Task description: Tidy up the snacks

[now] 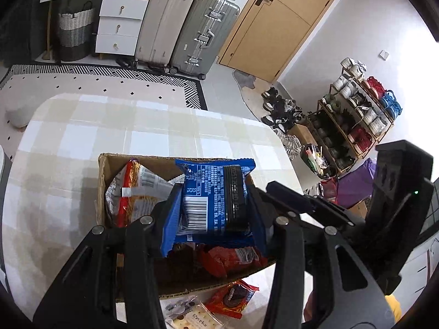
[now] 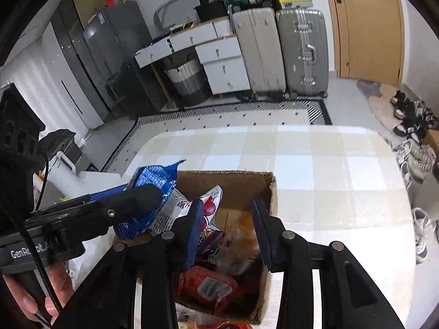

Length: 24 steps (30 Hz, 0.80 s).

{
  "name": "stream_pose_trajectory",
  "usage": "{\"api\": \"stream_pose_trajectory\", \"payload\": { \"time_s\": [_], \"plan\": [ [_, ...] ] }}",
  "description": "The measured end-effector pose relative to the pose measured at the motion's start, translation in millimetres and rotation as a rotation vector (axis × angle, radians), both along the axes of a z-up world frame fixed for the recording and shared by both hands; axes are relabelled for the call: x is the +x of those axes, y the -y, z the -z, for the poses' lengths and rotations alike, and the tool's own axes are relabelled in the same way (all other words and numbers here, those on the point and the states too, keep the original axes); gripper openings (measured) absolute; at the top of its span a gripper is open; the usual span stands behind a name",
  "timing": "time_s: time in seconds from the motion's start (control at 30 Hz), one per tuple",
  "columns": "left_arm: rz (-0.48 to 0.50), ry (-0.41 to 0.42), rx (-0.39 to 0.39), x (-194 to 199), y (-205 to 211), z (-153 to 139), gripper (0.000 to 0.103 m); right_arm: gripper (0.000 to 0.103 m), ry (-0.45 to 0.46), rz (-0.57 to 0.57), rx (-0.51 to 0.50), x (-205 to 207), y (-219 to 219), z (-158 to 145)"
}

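My left gripper (image 1: 214, 200) is shut on a blue snack packet (image 1: 214, 197), barcode side up, held just over an open cardboard box (image 1: 103, 170). Inside the box lie a red and white packet (image 1: 131, 189) and a red packet (image 1: 230, 257). In the right wrist view my right gripper (image 2: 229, 219) hangs over the same box (image 2: 233, 176) with its blue pads apart. A blurred orange packet (image 2: 238, 244) sits between and below them, with neither pad pressing on it. The blue packet (image 2: 153, 178) shows at the left, above the box's left wall.
The box stands on a table with a checked cloth (image 1: 82, 126). In front of the box lie a red packet (image 1: 233, 298) and a cracker packet (image 1: 192, 315). A hand (image 2: 55, 282) grips the left gripper's handle. Suitcases (image 1: 192, 27) and a shoe rack (image 1: 356, 115) stand beyond the table.
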State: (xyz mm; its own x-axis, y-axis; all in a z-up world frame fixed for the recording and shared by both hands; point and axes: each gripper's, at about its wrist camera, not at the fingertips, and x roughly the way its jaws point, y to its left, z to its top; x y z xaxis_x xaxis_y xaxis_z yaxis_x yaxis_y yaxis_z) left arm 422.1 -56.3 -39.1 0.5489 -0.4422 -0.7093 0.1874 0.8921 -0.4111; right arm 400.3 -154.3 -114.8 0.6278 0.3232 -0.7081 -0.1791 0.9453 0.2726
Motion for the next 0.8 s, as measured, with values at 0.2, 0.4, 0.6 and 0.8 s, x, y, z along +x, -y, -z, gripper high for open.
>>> {"api": "stream_pose_trajectory", "payload": {
  "time_s": [0.2,0.4,0.6,0.8],
  "plan": [
    [0.034,-0.003,0.004,-2,7,1,0.042,0.038,0.035,0.022,0.039,-11,11,-15],
    [0.042,-0.009,-0.006,-4,11,2,0.042,0.038,0.029,0.025,0.046,-16,18,-17],
    [0.029,0.037,0.005,-21,3,-12,0.042,0.038,0.044,0.016,0.056,-23,18,-21],
    [0.000,0.090,0.019,-54,-14,-34,0.042,0.038,0.084,0.017,0.059,-43,19,-38]
  ]
}}
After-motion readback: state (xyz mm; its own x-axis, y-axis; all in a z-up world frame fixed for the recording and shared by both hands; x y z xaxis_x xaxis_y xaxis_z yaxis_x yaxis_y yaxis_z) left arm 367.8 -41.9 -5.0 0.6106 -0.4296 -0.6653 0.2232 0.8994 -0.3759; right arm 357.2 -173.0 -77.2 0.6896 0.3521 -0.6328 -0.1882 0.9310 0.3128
